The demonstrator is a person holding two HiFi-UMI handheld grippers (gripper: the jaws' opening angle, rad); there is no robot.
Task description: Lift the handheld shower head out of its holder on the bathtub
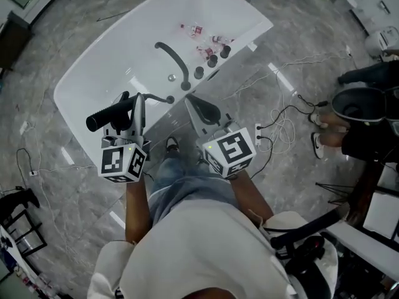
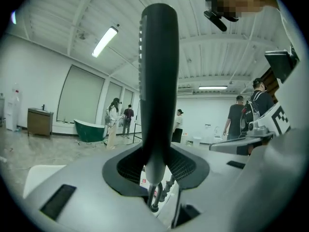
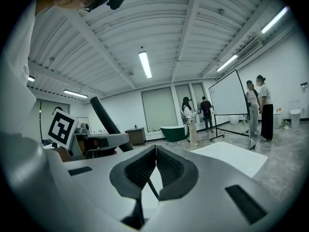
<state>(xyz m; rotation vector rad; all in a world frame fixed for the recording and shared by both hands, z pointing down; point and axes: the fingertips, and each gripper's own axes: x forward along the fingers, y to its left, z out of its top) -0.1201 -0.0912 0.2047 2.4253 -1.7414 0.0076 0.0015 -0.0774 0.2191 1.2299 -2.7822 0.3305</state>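
High over the white bathtub (image 1: 93, 73) my left gripper (image 1: 132, 109) is shut on the black handheld shower head (image 1: 111, 114), which lies crosswise in the jaws. In the left gripper view the shower head (image 2: 159, 81) stands as a dark bar between the pads, and its hose (image 2: 154, 197) hangs below. The hose (image 1: 159, 97) curves off to the right. Beside it, my right gripper (image 1: 201, 108) is shut with nothing in it; its pads (image 3: 166, 170) meet. From the right gripper view the shower head (image 3: 108, 119) shows at the left.
A dark curved spout (image 1: 174, 60), several round knobs (image 1: 212, 60) and small bottles (image 1: 198, 31) sit on the tub's rim. Cables (image 1: 283, 120) trail over the grey floor. A person (image 1: 368, 114) is at the right, with equipment (image 1: 312, 248) at the lower right.
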